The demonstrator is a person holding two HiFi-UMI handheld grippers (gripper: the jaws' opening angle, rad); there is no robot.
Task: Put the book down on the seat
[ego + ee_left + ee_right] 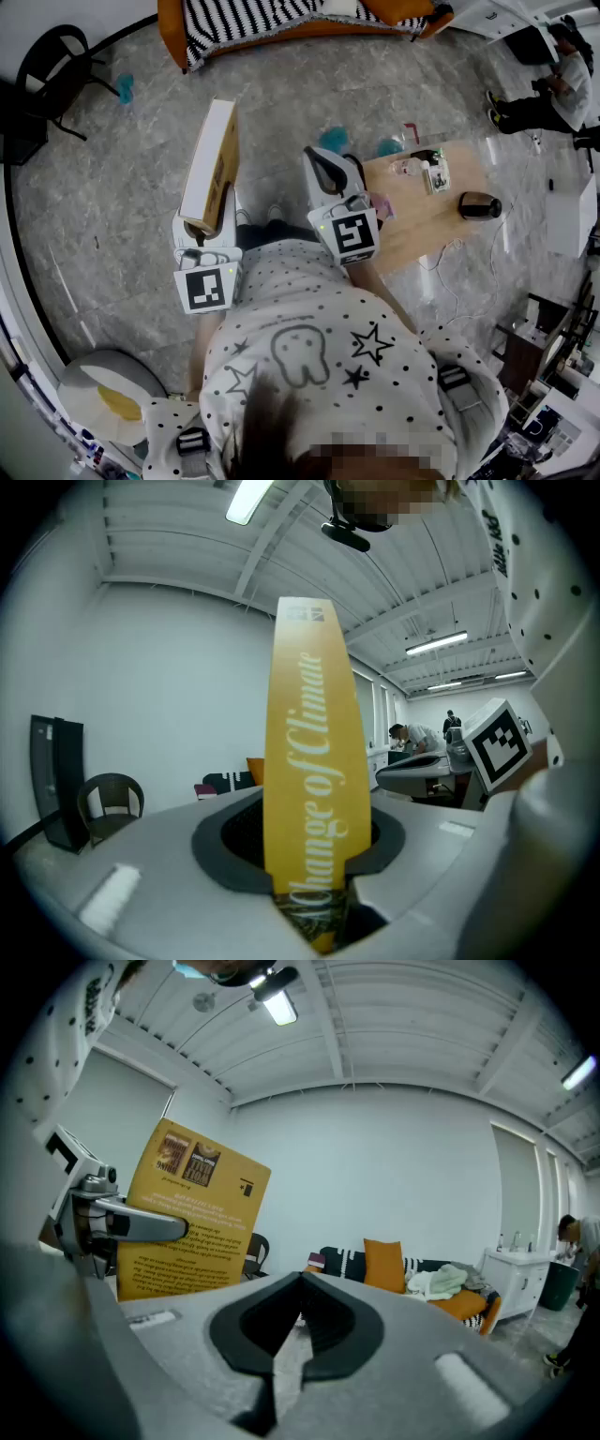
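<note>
My left gripper (204, 225) is shut on the lower edge of a yellow book (212, 161), which stands upright above the grey floor. In the left gripper view the book's yellow spine (314, 761) rises straight out from between the jaws of the left gripper (315, 897). The right gripper (328, 173) hovers just right of the book, jaws together with nothing in them. From the right gripper view the book's back cover (192, 1218) shows at the left, beyond the shut right gripper (298, 1288). An orange sofa (281, 23) with a striped blanket lies far ahead.
A black chair (56, 66) stands at the far left, and a round grey cushion (108, 394) lies at the lower left. To the right, a small wooden table (427, 225) carries a bottle and a black object (479, 204). Another person (553, 94) crouches at the far right.
</note>
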